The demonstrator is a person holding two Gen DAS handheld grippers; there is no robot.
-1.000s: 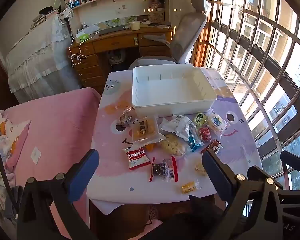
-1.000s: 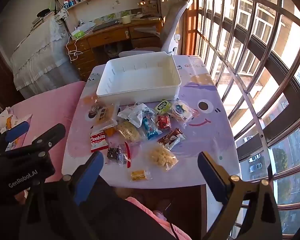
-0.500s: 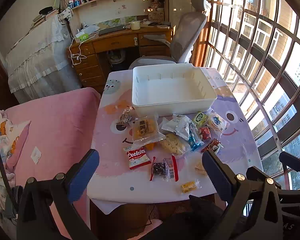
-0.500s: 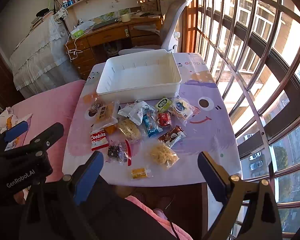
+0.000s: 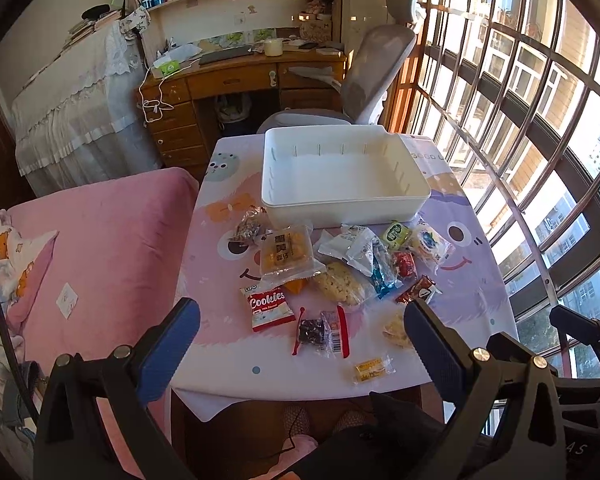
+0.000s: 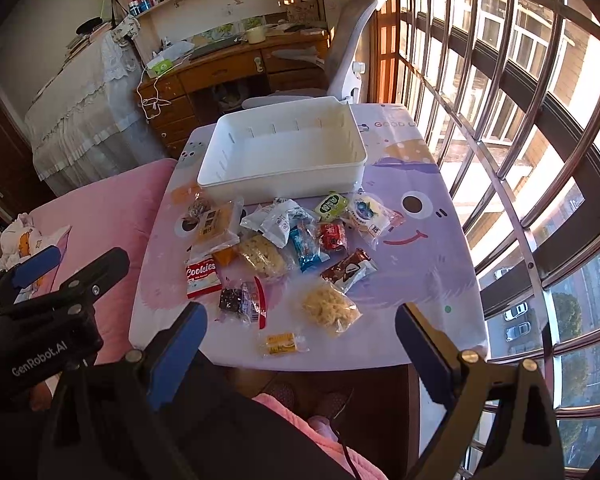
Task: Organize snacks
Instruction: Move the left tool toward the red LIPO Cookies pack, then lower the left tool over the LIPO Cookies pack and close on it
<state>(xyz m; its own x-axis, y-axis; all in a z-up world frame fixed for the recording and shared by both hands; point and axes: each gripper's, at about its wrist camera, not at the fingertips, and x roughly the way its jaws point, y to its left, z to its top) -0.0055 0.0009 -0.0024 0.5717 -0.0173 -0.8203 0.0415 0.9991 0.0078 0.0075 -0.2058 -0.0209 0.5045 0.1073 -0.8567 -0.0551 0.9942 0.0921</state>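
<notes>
At nine o'clock a pink bed (image 5: 100, 240) runs alongside my bench (image 5: 468, 304), which is covered in a pink and purple cartoon cloth. Behind it, at twelve, stand a wooden desk (image 5: 236, 80) and a grey office chair (image 5: 372, 68); a barred window (image 5: 540, 120) curves round from one to four o'clock.

The white bin (image 5: 340, 204) sits empty at the bench's far side. The snacks lie loose in front of it: a red Cookies pack (image 5: 269, 307) on the left, a dark packet with a red strip (image 5: 320, 330) beside it, a small yellow packet (image 5: 370, 368) nearest the front edge, and a brown-and-white wrapper (image 5: 418, 290) toward the right.

Compared with a second ago the bench sits slightly closer in my right view, and nothing on it has shifted.

My left hand-held gripper (image 5: 300, 354) is spread wide and holds nothing, hovering before the front edge. My right hand-held gripper (image 6: 302, 344) is likewise wide apart and empty. Bare cloth lies right of the snacks, toward three o'clock.
</notes>
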